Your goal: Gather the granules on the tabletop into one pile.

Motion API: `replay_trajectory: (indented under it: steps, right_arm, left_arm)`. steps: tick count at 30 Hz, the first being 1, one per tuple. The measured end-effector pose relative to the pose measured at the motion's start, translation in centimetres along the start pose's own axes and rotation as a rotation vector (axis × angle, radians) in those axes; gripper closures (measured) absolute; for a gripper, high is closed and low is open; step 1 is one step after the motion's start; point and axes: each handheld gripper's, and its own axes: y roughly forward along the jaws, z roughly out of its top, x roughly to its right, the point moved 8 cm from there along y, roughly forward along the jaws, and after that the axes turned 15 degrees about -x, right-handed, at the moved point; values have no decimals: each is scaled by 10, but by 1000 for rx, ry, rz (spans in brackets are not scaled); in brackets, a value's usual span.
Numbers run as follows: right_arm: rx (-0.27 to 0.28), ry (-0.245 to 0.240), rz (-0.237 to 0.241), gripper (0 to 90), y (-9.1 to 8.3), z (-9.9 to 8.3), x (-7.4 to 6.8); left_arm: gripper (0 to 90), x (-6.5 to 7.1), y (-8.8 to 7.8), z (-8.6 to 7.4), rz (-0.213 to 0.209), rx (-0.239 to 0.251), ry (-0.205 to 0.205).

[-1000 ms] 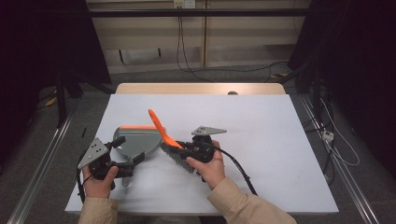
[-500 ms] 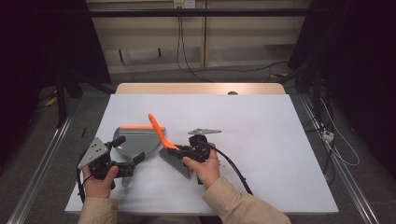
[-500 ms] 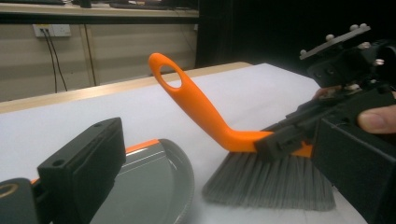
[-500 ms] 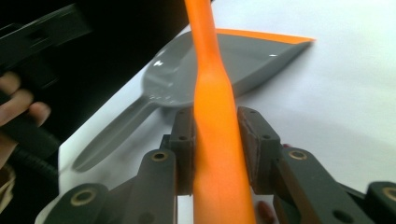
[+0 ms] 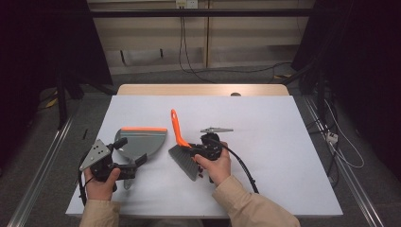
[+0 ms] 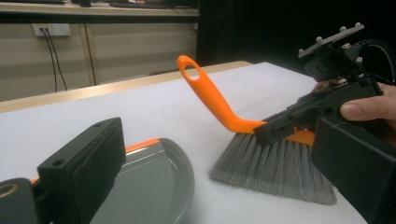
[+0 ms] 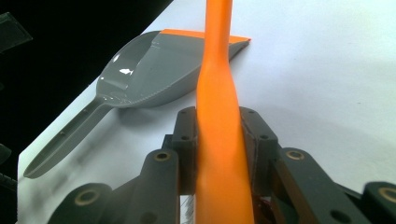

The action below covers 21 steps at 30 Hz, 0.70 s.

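The brush has swung away from the dustpan; the right gripper clamps its handle, the left gripper is unclear. Keep bristles flat toward the table's near edge.

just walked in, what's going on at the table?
A person is working two handheld grippers over a white table. The right gripper is clamped on the orange handle of a small brush with grey bristles, bristles touching the table. The left gripper is open, at the handle end of a grey plastic dustpan with an orange lip, not gripping it. The dustpan lies flat beside the brush.
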Motion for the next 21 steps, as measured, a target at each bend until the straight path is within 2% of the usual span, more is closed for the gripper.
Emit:
replay_trajectory:
  steps: [21]
  right_arm:
    - [23, 66, -54, 710, -25, -3, 30]
  left_arm:
    - [32, 1, 2, 1, -1, -2, 8]
